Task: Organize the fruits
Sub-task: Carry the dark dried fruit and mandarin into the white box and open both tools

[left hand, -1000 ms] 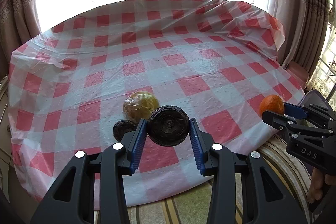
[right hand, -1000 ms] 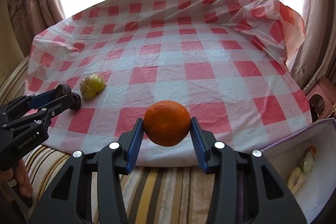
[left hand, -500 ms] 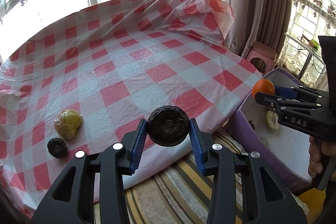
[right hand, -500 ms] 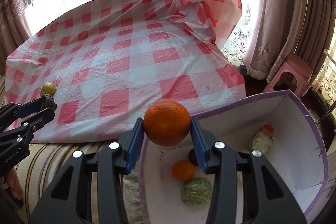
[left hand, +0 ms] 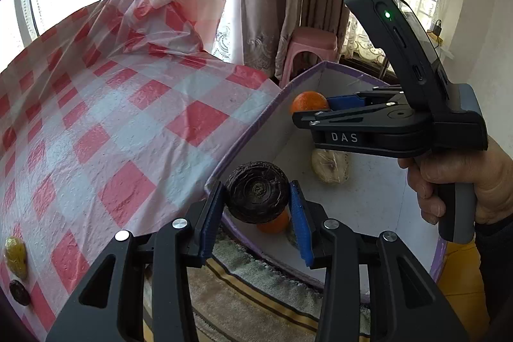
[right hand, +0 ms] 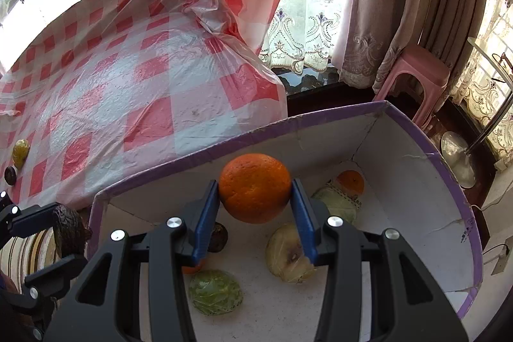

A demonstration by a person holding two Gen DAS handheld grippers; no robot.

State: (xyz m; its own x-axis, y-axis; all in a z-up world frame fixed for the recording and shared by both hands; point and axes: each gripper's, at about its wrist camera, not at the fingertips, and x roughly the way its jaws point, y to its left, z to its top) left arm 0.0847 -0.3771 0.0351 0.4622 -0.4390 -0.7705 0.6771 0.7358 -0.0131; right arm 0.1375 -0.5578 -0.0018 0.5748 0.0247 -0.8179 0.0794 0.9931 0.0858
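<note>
I am clamping a dark wrinkled fruit [left hand: 256,192] in the left hand-held gripper [left hand: 256,213], at the purple-rimmed box [right hand: 442,169]'s near corner. The right hand-held gripper [right hand: 256,210] is squeezing an orange [right hand: 255,187] over the box's inside. The right view is showing fruits lying on the box floor, including a green one [right hand: 214,290]. Two fruits are lying on the checked cloth [left hand: 128,124]: a yellow one [left hand: 15,252] and a dark one [left hand: 19,292].
</note>
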